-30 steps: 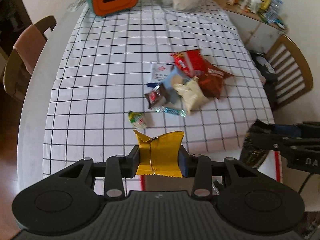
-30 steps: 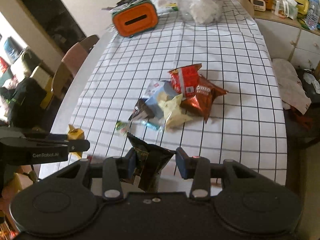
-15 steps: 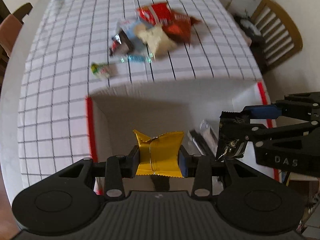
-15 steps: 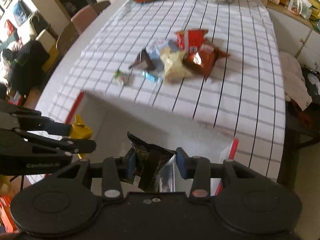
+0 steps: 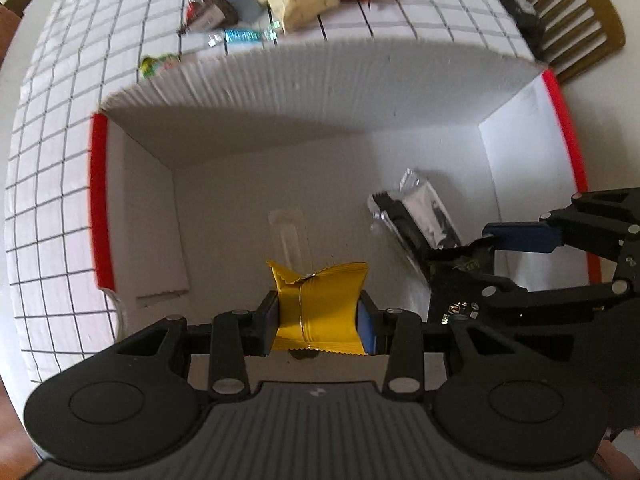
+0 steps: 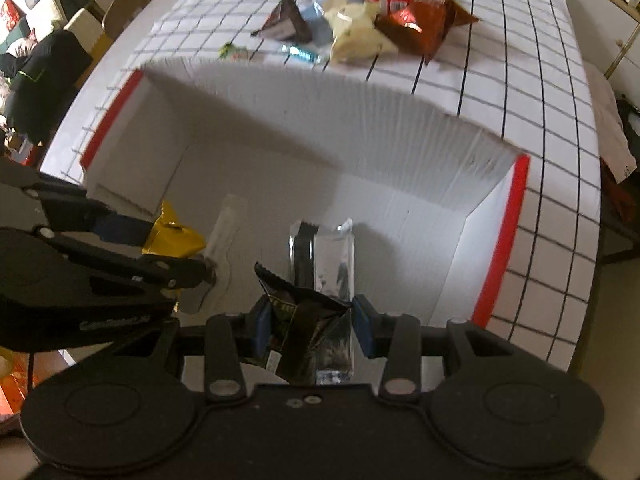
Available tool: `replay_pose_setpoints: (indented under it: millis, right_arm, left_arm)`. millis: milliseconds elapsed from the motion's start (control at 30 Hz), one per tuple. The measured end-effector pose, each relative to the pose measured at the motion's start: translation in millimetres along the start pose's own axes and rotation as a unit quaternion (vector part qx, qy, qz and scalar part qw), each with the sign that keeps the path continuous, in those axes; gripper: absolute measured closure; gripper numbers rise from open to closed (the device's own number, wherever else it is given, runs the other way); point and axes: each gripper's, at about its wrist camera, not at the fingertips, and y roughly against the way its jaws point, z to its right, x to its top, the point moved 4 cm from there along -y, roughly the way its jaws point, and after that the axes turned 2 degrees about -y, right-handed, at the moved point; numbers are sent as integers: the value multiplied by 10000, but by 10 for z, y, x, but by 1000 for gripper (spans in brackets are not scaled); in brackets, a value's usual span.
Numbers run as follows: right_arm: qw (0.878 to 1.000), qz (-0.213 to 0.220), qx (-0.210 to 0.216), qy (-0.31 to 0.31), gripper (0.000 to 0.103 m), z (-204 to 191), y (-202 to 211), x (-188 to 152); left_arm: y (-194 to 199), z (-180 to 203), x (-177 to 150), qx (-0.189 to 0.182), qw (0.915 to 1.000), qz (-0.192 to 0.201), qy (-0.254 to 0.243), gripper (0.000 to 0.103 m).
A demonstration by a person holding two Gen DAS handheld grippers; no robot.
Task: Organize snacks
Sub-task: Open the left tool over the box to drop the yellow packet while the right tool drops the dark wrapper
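The left gripper is clamped on a small yellow foil snack packet, its blue pads pressing the packet's two sides, and it hangs point-down inside a white corrugated cardboard box with red-edged side walls. The right gripper pinches a crumpled black foil snack wrapper between its blue pads and also reaches into the box, close beside the left one; in the left wrist view it enters from the right with the dark wrapper at its tip. On the box floor, directly beyond the right gripper's load, lies a silver and black foil bar wrapper, and just beside the left gripper lies a clear plastic strip. The box's ribbed far wall stands between both grippers and the remaining snacks, which lie past it on a white tablecloth with a black grid: a small green and white candy and a blue twist-wrapped candy nearest the wall, then a dark brown packet, a pale blue packet, a cream bag, and a red and a russet chip bag. A wooden slat-backed chair stands off the table's right edge.
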Motion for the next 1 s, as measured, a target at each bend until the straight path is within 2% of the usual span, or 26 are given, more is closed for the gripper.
replay_pose_setpoints:
  millis: [167, 433, 633, 800, 1000]
  right_arm:
    - [9997, -46, -149, 161, 62, -36, -44, -22]
    - [9997, -95, -81, 196, 61, -44, -59, -6]
    - [9998, -85, 101, 121, 59, -13, -5, 15]
    - [9997, 67, 217, 121, 50, 0, 133, 34]
    - [9986, 382, 341, 125, 44, 26, 391, 106]
  left_arm:
    - [-119, 10, 5, -3, 9995, -290, 77, 67]
    - [-145, -11, -18, -37, 9994, -333, 114, 65]
    - [-68, -44, 25, -96, 9998, -146, 120, 61]
    - [96, -91, -1, -177, 9997, 81, 174, 57]
    - [350, -160, -31, -221, 9985, 441, 216, 51]
